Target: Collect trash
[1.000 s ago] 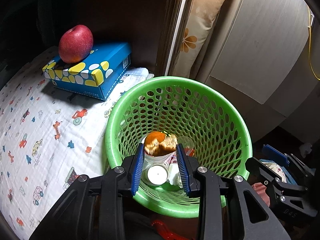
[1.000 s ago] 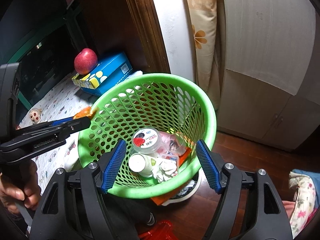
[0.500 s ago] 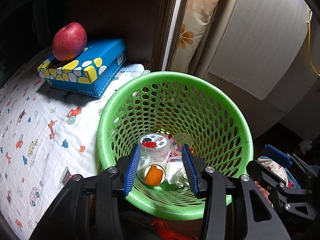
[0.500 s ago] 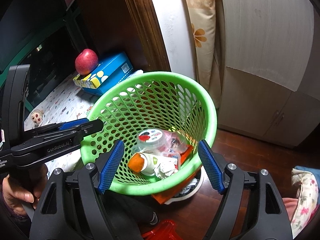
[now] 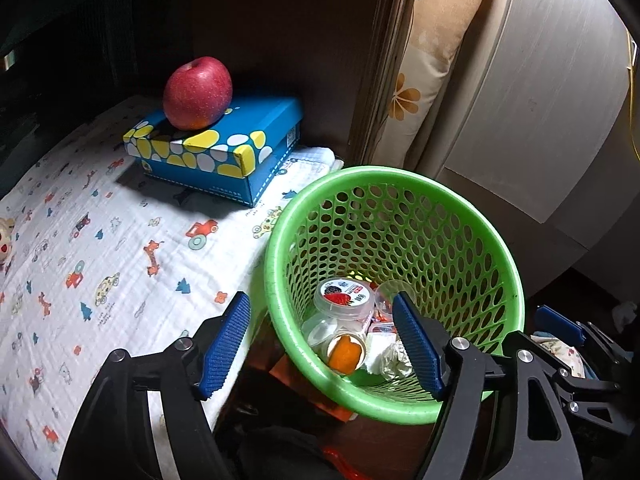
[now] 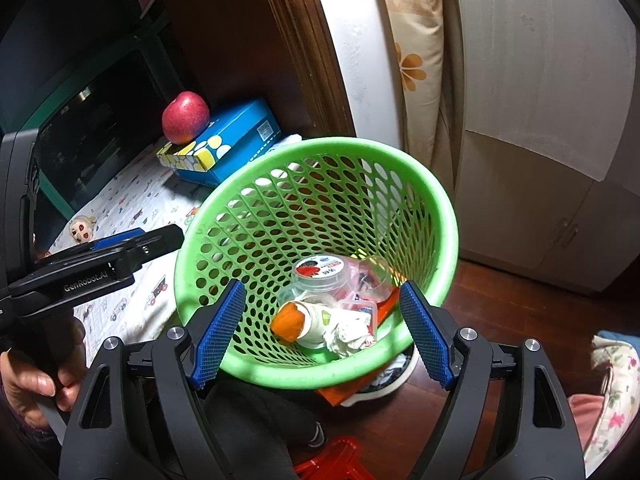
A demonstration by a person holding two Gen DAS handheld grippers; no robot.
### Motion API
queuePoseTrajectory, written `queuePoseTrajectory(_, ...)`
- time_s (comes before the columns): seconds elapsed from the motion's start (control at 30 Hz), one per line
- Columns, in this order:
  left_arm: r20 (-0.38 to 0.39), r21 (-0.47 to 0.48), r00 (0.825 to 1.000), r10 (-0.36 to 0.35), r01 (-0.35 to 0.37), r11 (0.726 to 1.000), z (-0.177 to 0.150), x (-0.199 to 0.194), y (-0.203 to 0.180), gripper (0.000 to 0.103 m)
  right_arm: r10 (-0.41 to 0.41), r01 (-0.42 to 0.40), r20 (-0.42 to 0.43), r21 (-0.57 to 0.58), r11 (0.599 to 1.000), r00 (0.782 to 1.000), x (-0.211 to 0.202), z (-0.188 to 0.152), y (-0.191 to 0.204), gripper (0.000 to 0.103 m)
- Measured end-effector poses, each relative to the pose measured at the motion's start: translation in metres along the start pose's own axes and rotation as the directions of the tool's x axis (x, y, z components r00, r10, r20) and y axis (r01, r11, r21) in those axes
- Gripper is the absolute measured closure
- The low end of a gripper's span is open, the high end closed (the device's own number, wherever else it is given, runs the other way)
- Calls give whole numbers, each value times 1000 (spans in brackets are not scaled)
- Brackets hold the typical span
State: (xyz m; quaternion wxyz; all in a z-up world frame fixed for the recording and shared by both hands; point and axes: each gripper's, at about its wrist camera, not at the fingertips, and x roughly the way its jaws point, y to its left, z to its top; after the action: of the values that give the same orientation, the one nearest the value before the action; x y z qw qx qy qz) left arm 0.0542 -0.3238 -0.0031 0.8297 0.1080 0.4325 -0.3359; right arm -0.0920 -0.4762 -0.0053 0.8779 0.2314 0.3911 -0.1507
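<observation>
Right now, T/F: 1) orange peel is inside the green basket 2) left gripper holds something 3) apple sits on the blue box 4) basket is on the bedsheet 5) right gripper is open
1) The orange peel piece lies inside the green perforated plastic basket: true.
2) False: the left gripper is open and holds nothing.
3) The red apple rests on the blue spotted cardboard box: true.
4) False: the basket stands beside the patterned sheet, off its edge.
5) The right gripper is open: true.
</observation>
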Motion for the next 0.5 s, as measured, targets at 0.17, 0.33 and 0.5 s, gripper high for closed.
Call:
queuePoseTrajectory(0.17, 23, -18, 999, 39, -38, 999, -2, -12, 14, 21, 11, -11, 1, -6, 1000, 1000, 1, 1, 7, 24)
queuePoseTrajectory(0.33, 50, -42, 996, 78, -76, 996, -5, -24, 29, 16, 27, -27, 1, -20, 999, 1000, 2, 1, 16, 21)
queuePoseTrajectory(0.5, 57, -70, 992, 114, -110, 992, -12, -35, 47, 12, 49, -49, -4, -41, 998, 999, 4, 1, 29, 21)
